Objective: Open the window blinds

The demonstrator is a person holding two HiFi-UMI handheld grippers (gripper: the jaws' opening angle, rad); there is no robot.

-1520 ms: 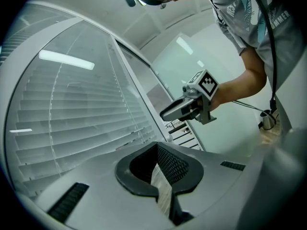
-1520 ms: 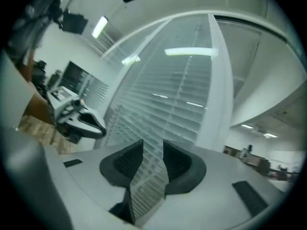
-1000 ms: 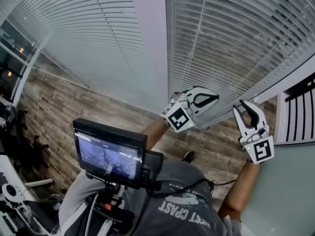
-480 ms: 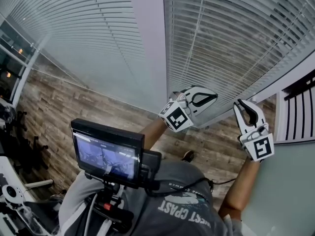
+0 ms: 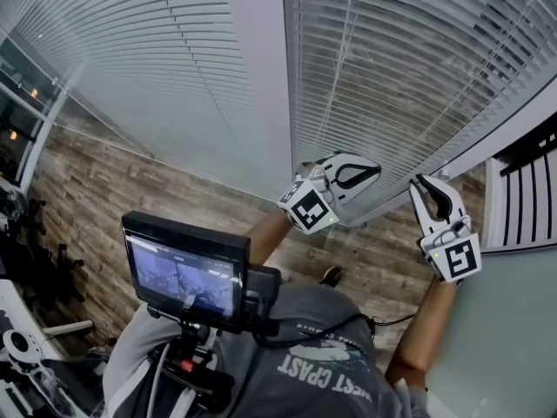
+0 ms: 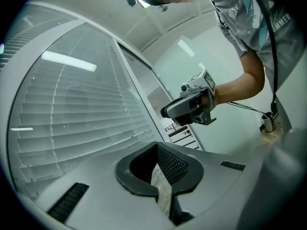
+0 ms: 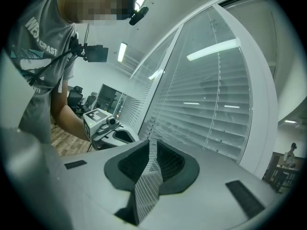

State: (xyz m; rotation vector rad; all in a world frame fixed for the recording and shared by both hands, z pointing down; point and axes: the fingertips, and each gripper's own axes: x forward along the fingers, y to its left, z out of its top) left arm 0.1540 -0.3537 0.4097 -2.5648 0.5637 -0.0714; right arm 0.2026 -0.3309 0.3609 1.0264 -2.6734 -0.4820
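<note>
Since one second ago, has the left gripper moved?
No. The left gripper keeps its place just right of the post between the blinds. The whole head view drifted slightly left, post and gripper alike.

the right gripper, at 3 o'clock in the head view, has just been closing its jaws: the dark loop between them is narrower than before and the tips now meet. a thin dotted cord reaches those tips; whether it is pinched is unclear. the head view drifts, so the window post and monitor sit slightly toward 9 o'clock.
</note>
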